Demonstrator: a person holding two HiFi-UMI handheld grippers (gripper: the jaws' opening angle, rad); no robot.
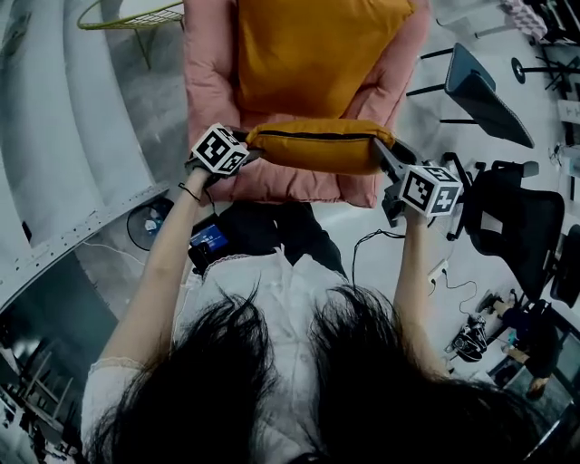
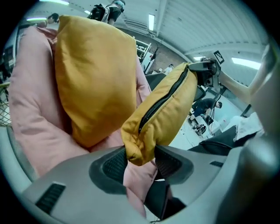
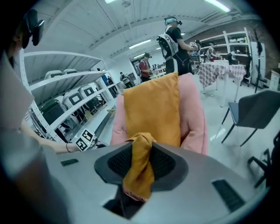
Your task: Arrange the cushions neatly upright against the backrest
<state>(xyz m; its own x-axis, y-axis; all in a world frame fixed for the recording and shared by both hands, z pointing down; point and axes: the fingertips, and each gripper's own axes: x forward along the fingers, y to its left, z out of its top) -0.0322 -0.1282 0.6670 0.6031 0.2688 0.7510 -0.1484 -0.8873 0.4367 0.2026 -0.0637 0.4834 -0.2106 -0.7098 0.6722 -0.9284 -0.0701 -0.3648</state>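
Observation:
A mustard cushion [image 1: 317,145] hangs level in front of the pink armchair [image 1: 208,82], zipper edge up, stretched between both grippers. My left gripper [image 1: 252,145] is shut on its left corner, which sits pinched between the pads in the left gripper view [image 2: 140,159]. My right gripper [image 1: 385,156] is shut on the opposite corner, whose bunched fabric [image 3: 139,170] hangs down between the jaws. A second mustard cushion [image 1: 317,45] stands upright against the pink backrest [image 3: 194,113], as the gripper views also show [image 2: 94,78] [image 3: 153,109].
A grey chair [image 1: 485,91] and a black office chair [image 1: 521,217] stand to the right of the armchair. A yellow wire stand [image 1: 136,18] and white shelving [image 1: 54,136] are on the left. Cables lie on the floor [image 1: 453,290]. People stand behind the armchair [image 3: 175,39].

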